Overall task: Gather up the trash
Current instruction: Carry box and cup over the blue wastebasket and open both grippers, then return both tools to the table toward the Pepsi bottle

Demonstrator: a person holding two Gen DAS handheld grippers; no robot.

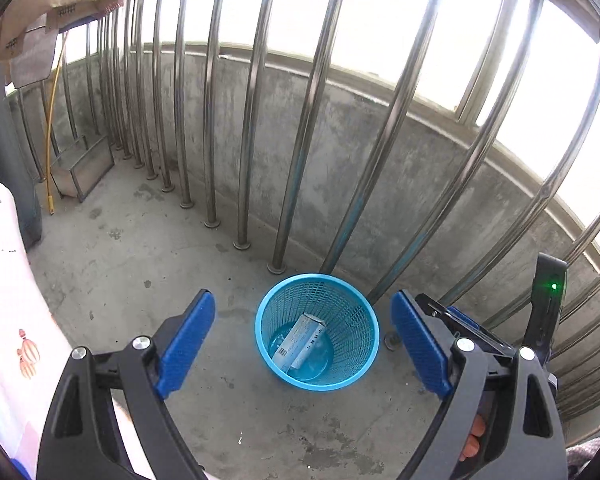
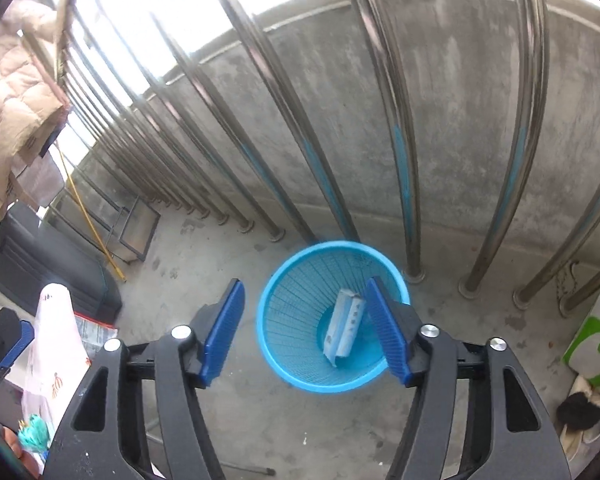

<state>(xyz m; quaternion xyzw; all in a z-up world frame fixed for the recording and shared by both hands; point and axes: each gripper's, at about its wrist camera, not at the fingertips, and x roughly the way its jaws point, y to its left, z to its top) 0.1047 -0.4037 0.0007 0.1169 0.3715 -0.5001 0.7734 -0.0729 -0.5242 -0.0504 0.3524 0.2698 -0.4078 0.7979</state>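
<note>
A blue mesh wastebasket stands on the concrete floor by the steel railing; it also shows in the right wrist view. A light blue and white carton lies inside it, also seen in the right wrist view. My left gripper is open and empty, held above the basket. My right gripper is open and empty, also above the basket, with its right pad over the rim. The right gripper's body shows at the right edge of the left wrist view.
Steel railing bars and a low concrete wall stand behind the basket. A metal frame box and a yellow pole are at far left. A dark bin, a white patterned bag and shoes lie around.
</note>
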